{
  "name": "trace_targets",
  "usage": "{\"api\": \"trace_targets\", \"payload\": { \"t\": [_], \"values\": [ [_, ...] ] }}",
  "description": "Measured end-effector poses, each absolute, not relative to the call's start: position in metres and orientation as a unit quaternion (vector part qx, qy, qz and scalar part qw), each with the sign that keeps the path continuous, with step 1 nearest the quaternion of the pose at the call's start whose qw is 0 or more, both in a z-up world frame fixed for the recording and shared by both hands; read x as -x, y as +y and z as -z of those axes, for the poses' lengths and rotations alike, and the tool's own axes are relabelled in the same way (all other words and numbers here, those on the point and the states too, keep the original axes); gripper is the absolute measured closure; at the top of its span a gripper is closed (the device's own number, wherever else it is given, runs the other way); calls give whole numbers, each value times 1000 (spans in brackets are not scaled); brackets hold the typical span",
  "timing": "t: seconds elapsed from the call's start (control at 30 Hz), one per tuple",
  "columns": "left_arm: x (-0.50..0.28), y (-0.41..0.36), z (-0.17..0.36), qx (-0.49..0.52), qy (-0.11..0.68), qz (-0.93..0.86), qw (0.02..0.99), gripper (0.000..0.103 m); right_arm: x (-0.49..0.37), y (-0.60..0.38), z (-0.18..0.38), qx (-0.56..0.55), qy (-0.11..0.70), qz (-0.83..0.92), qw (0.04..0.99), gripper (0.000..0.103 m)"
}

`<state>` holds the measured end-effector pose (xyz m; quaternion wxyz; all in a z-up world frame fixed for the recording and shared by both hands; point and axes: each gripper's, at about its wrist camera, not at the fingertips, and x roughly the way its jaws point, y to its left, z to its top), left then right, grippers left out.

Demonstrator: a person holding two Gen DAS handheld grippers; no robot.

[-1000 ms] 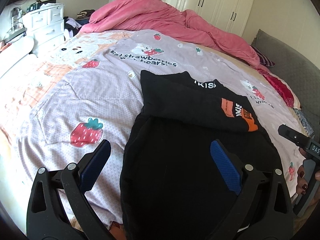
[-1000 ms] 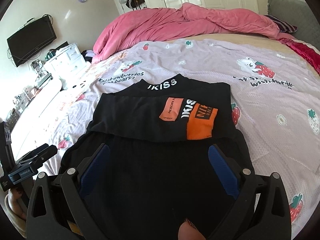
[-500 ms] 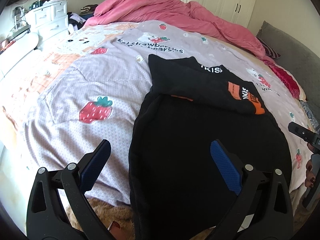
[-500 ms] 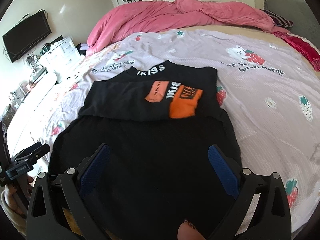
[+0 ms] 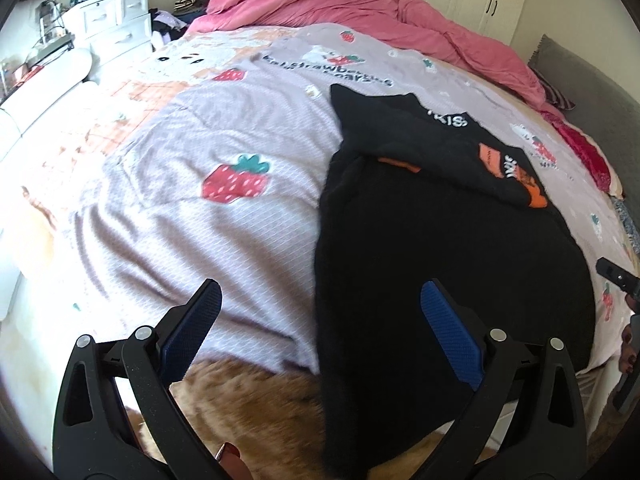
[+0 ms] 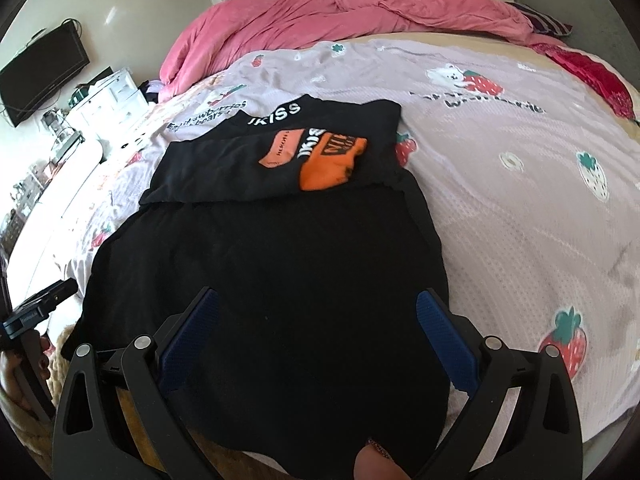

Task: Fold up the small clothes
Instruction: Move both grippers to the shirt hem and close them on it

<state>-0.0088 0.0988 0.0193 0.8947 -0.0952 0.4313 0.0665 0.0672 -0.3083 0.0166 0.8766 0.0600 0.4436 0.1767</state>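
A black garment [image 6: 272, 272] with orange patches and white lettering lies flat on the bed, its top part folded down over the body. It also shows in the left wrist view [image 5: 440, 248]; its lower end hangs over the bed's front edge. My left gripper [image 5: 320, 300] is open and empty, above the garment's left edge near the bed's front. My right gripper [image 6: 316, 304] is open and empty, above the garment's lower middle. Each gripper's body shows at the edge of the other view.
The bed has a lilac strawberry-print cover [image 5: 192, 152] and a heaped pink duvet [image 6: 320, 16] at the far end. A white drawer unit [image 5: 112, 20] stands at the left. A tan fluffy rug [image 5: 248, 400] lies below the bed's front edge.
Both grippers have pulled back toward the bed's front edge and away from the garment's folded top. The rug below the edge has come into the left wrist view. Both stay open.
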Motion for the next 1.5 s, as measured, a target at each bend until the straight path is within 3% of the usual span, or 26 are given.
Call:
{"api": "trace_targets", "payload": {
  "t": [0.53, 0.73, 0.97, 1.03, 1.33, 1.37, 1.4, 1.5],
  "values": [
    [39, 91, -4, 119, 485, 11, 866, 10, -33, -321, 0, -68, 474, -189, 857, 5],
    [35, 74, 2, 103, 506, 32, 856, 31, -25, -335, 1, -69, 476, -179, 858, 5],
    [28, 68, 14, 92, 527, 32, 844, 43, -16, -350, 6, -71, 488, -170, 853, 5],
    [28, 66, 18, 96, 532, 33, 841, 55, -12, -352, 12, -70, 503, -177, 843, 5],
    [30, 67, 20, 95, 527, 34, 844, 66, 1, -362, 33, -77, 523, -172, 831, 6],
    [30, 68, 20, 96, 526, 34, 844, 68, 0, -363, 35, -80, 524, -175, 830, 8],
    [30, 69, 20, 97, 526, 35, 844, 68, -1, -362, 38, -77, 527, -177, 828, 19],
    [32, 72, 19, 102, 527, 36, 843, 69, -1, -361, 40, -63, 525, -178, 830, 25]
  ]
}}
